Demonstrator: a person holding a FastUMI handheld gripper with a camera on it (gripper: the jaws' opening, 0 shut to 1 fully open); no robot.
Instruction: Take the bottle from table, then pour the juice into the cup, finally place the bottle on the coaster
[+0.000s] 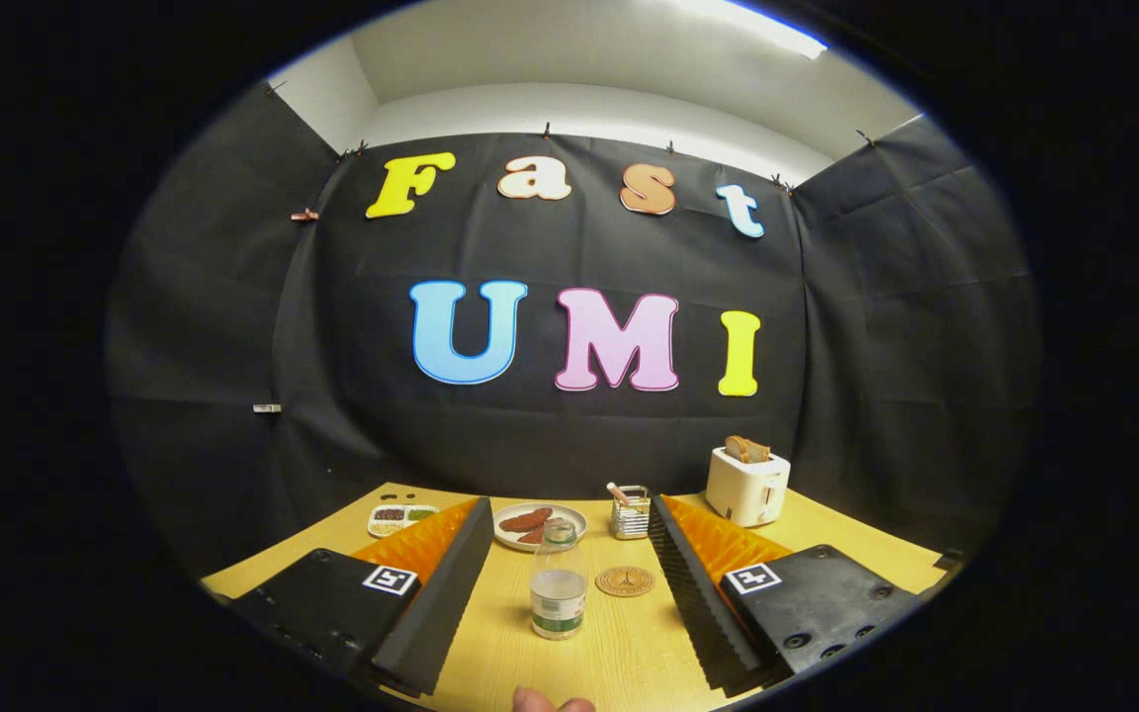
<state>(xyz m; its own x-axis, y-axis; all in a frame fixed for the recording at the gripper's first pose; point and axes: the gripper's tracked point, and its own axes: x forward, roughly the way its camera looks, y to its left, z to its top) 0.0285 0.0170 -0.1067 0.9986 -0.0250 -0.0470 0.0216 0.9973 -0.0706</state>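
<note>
Bottle (559, 591) stands untouched on the worktop (619, 653), between the wide-open, empty hand-held gripper (569, 593) fingers; grasp, pour and coaster (625, 580) placement all remain.

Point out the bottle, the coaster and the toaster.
bottle (559, 591): gripper view, on its lower body, between the open tool's fingers.
coaster (625, 580): gripper view, its centre.
toaster (745, 487): gripper view, its front face.

Occlusions and unresolved detail

A fingertip (552, 703) near the bottle (559, 579) is cut off at the view's rim. The bottle hides part of the plate (540, 525) behind it. Contents of the small tray (402, 517) left of the plate are too small to identify. The label on the bottle is illegible.
</note>
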